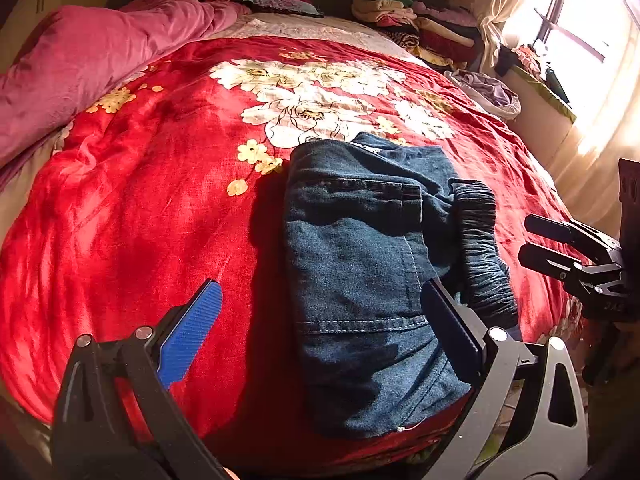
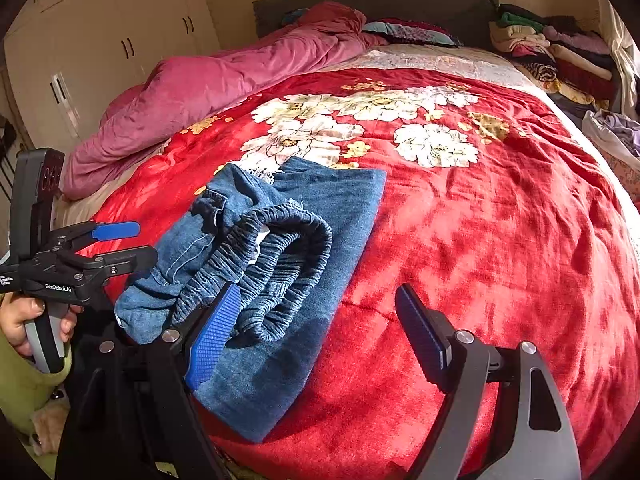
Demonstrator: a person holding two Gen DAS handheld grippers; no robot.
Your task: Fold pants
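While lit hard from window (image 1: 576, 20) on right: bed (image 2: 500, 240) under red floral blanket (image 1: 140, 220), pink duvet (image 2: 208, 84) bunched along left edge, clothes pile (image 2: 552, 52) by headboard, cream wardrobe (image 2: 100, 40) behind. Folded jeans (image 1: 360, 280) flat on blanket near front edge, elastic waistband (image 2: 280, 256) on top. Left tongs (image 1: 320, 332) spread, empty, straddling jeans. Right tongs (image 2: 320, 344) spread, empty, beside jeans. Window detail blown out; bed's near edge hidden behind tongs.
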